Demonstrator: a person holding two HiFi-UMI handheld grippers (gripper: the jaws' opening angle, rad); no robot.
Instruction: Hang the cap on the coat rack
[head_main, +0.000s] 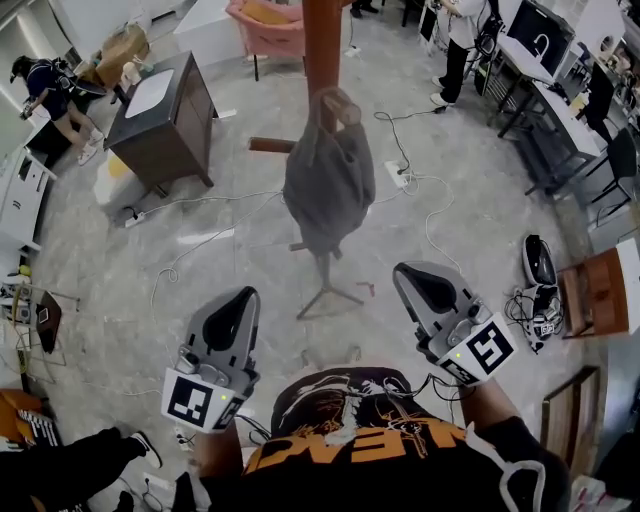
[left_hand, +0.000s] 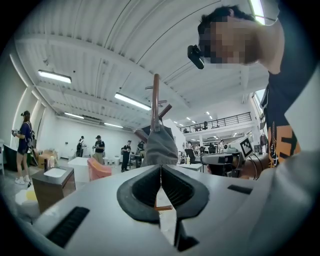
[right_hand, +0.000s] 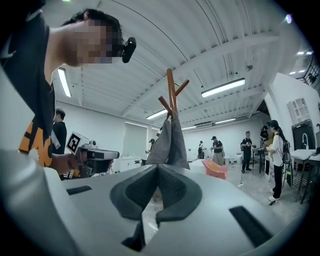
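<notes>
Grey cap (head_main: 328, 185); reddish-brown coat rack (head_main: 322, 40)

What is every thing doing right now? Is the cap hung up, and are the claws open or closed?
Cap: hanging on the coat rack, drooping down.
Coat rack: standing upright on the floor.
Left claw: shut, nothing in it, away from the cap.
Right claw: shut, nothing in it, away from the cap.

A grey marbled floor (head_main: 220, 260) strewn with white cables (head_main: 430, 215) holds a dark cabinet (head_main: 170, 125) ahead-left of the left gripper (head_main: 243, 297) and a pink chair (head_main: 268, 30) farther ahead, under strip lights (left_hand: 132, 101).
</notes>
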